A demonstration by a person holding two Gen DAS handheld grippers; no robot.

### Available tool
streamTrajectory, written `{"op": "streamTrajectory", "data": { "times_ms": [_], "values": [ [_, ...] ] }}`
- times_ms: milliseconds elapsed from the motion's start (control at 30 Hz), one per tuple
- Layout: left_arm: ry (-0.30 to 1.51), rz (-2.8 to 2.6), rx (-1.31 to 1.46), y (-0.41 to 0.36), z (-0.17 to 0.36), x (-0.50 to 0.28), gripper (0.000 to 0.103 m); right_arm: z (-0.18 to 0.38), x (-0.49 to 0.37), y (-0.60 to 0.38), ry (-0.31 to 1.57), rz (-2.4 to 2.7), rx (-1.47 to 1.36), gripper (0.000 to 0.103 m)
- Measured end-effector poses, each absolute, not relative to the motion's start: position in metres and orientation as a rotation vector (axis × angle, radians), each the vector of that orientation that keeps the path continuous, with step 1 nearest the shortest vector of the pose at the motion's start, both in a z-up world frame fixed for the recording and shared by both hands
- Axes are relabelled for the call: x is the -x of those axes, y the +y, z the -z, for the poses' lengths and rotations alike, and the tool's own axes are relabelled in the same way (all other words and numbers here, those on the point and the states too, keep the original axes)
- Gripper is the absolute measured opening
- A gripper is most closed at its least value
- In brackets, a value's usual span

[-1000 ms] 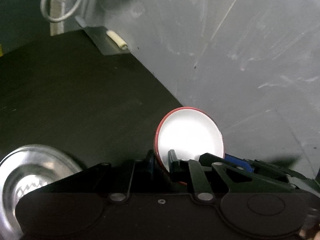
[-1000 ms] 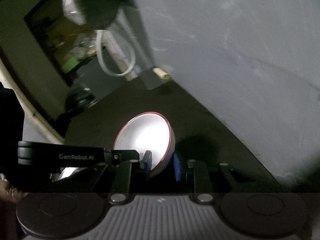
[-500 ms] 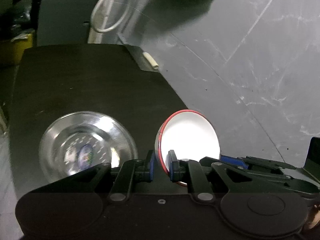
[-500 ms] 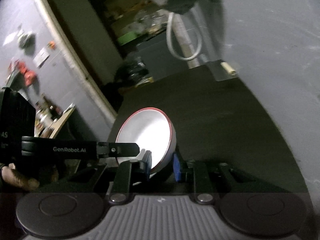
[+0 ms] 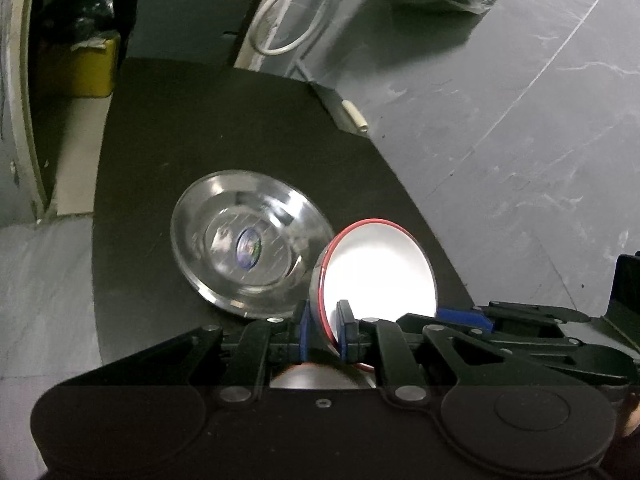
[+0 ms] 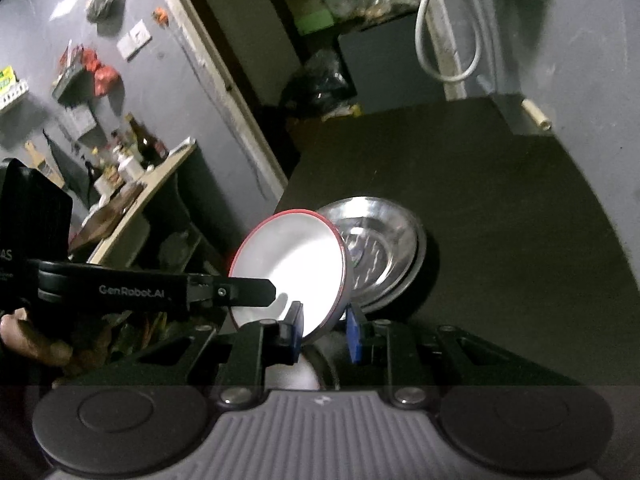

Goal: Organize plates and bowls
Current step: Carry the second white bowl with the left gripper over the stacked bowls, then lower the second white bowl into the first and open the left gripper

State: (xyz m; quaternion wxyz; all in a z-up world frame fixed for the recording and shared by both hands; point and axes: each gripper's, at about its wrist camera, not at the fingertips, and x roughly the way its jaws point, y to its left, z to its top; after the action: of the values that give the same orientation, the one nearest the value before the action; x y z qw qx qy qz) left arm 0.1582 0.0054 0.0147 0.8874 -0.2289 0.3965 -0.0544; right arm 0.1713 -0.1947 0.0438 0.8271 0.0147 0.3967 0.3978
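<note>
A white bowl with a red rim [image 5: 380, 268] is held in the air by both grippers. My left gripper [image 5: 323, 330] is shut on its rim at one side. My right gripper [image 6: 325, 330] is shut on the rim of the same bowl [image 6: 292, 268] at the other side; the left gripper's arm [image 6: 160, 292] shows across the right wrist view. A steel plate [image 5: 248, 244] lies on the dark table [image 5: 192, 128], just left of and below the bowl. In the right wrist view the steel plate [image 6: 380, 248] sits right behind the bowl.
A grey wall [image 5: 520, 100] borders the table on the right, with a white cable loop [image 5: 288, 20] and a small cream cylinder [image 5: 356, 116] on a bracket. The table's left edge [image 5: 98, 200] drops to the floor. A cluttered shelf [image 6: 132, 176] stands far left.
Both grippers have swung left with the bowl. The steel plate has come from the left edge of view toward the middle and now lies right beside the bowl.
</note>
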Motion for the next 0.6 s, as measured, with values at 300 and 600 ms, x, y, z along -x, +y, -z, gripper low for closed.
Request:
{"op": "streamTrajectory", "data": {
  "times_ms": [300, 600],
  "values": [
    [0.860, 0.109, 0.488, 0.014, -0.004, -0.139, 0.015, -0.036, -0.167, -0.181, 0.912, -0.866, 0.015, 0.025],
    [0.937, 0.116, 0.444, 0.011, 0.007, -0.131, 0.017, -0.029, -0.164, -0.168, 0.979, -0.894, 0.083, 0.025]
  ]
}}
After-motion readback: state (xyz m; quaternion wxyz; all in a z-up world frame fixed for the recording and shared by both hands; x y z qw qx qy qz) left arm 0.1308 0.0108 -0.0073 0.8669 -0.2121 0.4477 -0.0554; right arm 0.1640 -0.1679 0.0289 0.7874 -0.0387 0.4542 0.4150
